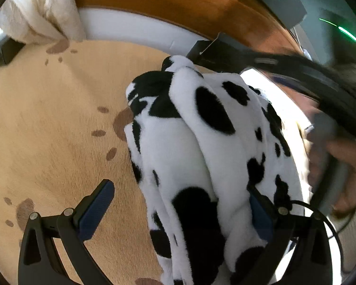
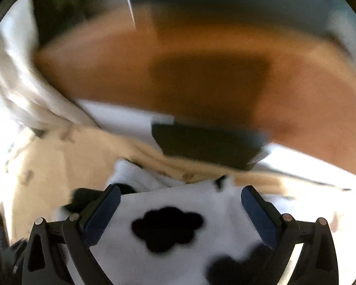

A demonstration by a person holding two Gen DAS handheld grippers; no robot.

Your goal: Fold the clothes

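Cow-print fleece garment (image 1: 201,147) bunched in a long heap on the tan spotted bedspread (image 1: 47,118), running from near centre toward the far wooden headboard (image 1: 178,7). White pillow (image 1: 40,11) far left, well apart from the heap.

Left gripper (image 1: 180,211): jaws spread wide, nothing pinched. Left blue pad (image 1: 95,211) over bare bedspread; right pad (image 1: 261,216) pressed against or partly buried in the fleece. Cannot tell whether the fabric just lies between the jaws or rests on them.

Right gripper (image 2: 180,213): jaws likewise wide apart, fleece (image 2: 173,228) lying flat between the pads, not clamped. View heavily blurred, so detail beyond the garment unreliable. In the left view, hand (image 1: 339,173) on the other tool at right, just beside the heap.

Handling judgement:
- Thick plush pile, soft, no stiffness. Likely light to moderate weight but bulky.
- Will sag and slump when lifted; folds will spring open rather than crease.
- Pile probably grippy on the pads, slip risk low. Real risk: pinching several layers at once in a bunched spot.
- No fragility concern.

Where to grab: hem or seam edge, single layer, one corner per gripper, well apart, so the heap can be spread flat first. No clean edge visible yet; far end near the headboard looks like the nearest thing to a loose end.
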